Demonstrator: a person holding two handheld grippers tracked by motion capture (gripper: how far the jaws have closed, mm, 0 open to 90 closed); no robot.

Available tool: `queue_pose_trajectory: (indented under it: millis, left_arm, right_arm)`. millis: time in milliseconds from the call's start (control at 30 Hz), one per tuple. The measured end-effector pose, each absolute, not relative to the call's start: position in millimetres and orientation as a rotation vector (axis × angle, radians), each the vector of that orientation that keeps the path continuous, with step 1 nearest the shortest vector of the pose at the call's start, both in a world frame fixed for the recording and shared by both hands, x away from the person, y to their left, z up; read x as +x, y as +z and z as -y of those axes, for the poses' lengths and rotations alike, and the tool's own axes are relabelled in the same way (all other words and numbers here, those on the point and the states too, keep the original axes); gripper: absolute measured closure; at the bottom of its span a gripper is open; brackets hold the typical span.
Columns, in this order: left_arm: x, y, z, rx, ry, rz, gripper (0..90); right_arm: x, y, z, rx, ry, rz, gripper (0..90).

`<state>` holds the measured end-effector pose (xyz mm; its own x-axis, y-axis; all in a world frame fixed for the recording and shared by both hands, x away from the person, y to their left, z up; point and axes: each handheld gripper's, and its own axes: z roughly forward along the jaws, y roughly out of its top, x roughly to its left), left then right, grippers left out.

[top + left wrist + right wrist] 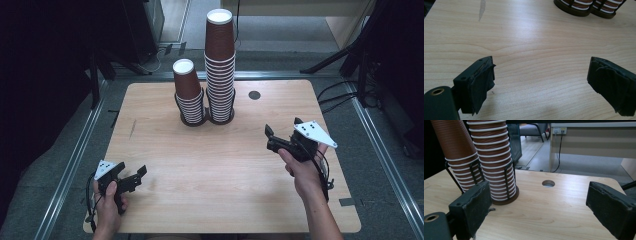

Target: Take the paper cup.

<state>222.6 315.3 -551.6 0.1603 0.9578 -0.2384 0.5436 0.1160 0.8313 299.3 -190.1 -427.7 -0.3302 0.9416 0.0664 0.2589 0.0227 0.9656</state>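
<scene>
The wooden desk (215,170) is topped at its far middle by two stacks of brown paper cups (220,65), each seated in a black wire holder. The right gripper (282,137) is held nearer them, fingers released; the left gripper (131,180) is held well apart, fingers released.
</scene>
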Motion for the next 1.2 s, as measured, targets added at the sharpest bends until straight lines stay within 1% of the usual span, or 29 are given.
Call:
queue_pose_trajectory:
  millis: [433,667,1200]
  left_arm:
    - [223.3,-551.7,-313.4,1.555,0.592,-1.500,7.5]
    - [223.5,-551.6,-313.6,1.563,0.589,-1.497,7.5]
    - [223.9,-551.8,-313.2,1.569,0.579,-1.494,7.5]
  right_arm:
    - [317.1,-415.6,165.6,1.244,1.375,-1.662,6.1]
    - [327.0,-408.2,149.7,1.240,1.398,-1.677,3.9]
    - [352.8,-380.8,118.4,1.209,1.422,-1.665,3.4]
